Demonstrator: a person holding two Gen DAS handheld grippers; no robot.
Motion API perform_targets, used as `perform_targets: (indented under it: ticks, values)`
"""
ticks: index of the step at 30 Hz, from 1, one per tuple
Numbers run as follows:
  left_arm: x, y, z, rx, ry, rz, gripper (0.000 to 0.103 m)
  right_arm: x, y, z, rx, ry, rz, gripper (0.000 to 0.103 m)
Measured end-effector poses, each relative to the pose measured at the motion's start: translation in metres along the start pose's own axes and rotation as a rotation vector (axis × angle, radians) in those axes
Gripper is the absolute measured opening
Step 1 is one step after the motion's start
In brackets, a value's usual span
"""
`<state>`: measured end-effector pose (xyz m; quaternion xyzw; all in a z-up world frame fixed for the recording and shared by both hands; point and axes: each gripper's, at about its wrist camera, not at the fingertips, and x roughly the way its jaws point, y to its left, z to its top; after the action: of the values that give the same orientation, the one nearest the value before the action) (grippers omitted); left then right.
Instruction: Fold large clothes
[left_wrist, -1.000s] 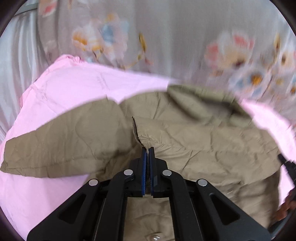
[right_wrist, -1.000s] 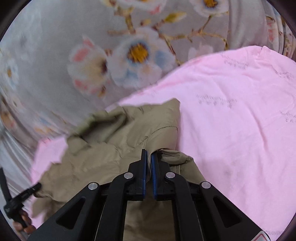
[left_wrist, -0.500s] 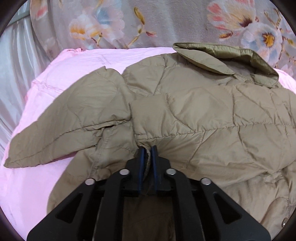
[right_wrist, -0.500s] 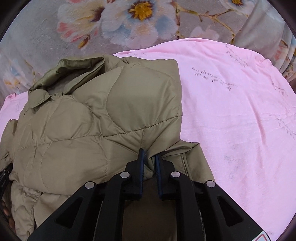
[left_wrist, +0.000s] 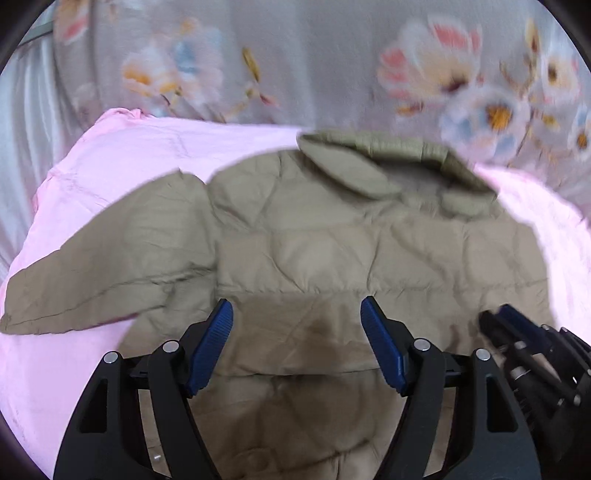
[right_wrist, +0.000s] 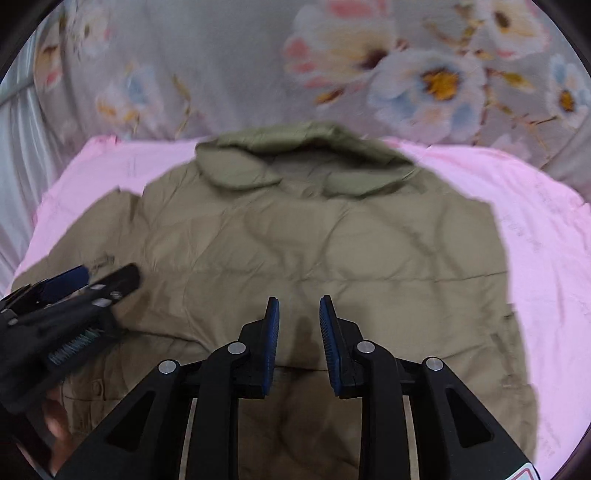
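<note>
**Khaki jacket let go after the hem fold**

Khaki quilted jacket (left_wrist: 369, 251) lies on the pink sheet (left_wrist: 122, 155) of the bed, collar far. Half a second ago both tools pinched its fabric; now the left tool (left_wrist: 295, 314) is spread wide and the right tool (right_wrist: 298, 314) partly spread, both empty. The fold looks laid; the left sleeve (left_wrist: 103, 273) likely comes next.

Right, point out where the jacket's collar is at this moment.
The collar sits at the far end of the olive jacket, centred in the right wrist view, against the floral fabric. In the left wrist view it lies upper right of centre.
</note>
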<state>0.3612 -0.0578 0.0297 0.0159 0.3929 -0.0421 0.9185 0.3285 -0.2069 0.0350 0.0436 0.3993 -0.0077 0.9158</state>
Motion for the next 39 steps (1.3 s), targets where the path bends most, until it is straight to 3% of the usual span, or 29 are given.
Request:
perform_targets:
  ticks: [4,15,19,21,22,23,25,28,32,35,39]
  values:
    - [0.031,0.003,-0.021,-0.009,0.045,0.000,0.062,0.028,0.007,-0.014,0.007,0.043,-0.013,0.024]
    - [0.035,-0.009,-0.030,0.032,0.015,0.045,0.061,0.037,0.014,-0.025,-0.034,0.010,-0.059,0.024]
    - [0.023,0.008,-0.030,-0.011,0.020,0.008,0.061,0.029,0.009,-0.026,-0.003,0.001,-0.036,0.026]
    - [-0.001,0.035,-0.034,-0.071,0.010,-0.056,0.066,0.010,0.009,-0.033,0.003,-0.028,-0.035,0.029]
    - [-0.014,0.053,-0.037,-0.100,0.003,-0.075,0.076,-0.001,0.009,-0.039,-0.003,-0.040,-0.018,0.033]
    - [-0.029,0.079,-0.041,-0.137,-0.011,-0.088,0.083,-0.009,0.010,-0.044,-0.008,-0.047,-0.011,0.034]
    - [-0.044,0.123,-0.046,-0.205,-0.021,-0.074,0.087,-0.025,0.011,-0.056,-0.016,-0.062,0.005,0.040]
    - [-0.050,0.198,-0.057,-0.356,0.007,-0.018,0.087,-0.034,0.012,-0.070,-0.007,-0.055,0.029,0.044]
    - [-0.046,0.311,-0.079,-0.628,0.048,0.076,0.086,-0.036,0.015,-0.080,0.012,-0.056,0.017,0.045]
    - [-0.041,0.368,-0.093,-0.799,0.060,0.062,0.084,-0.038,0.016,-0.085,0.017,-0.064,0.006,0.046]
    - [-0.030,0.407,-0.101,-0.923,0.059,0.027,0.073,-0.039,0.019,-0.088,0.002,-0.069,-0.025,0.047]
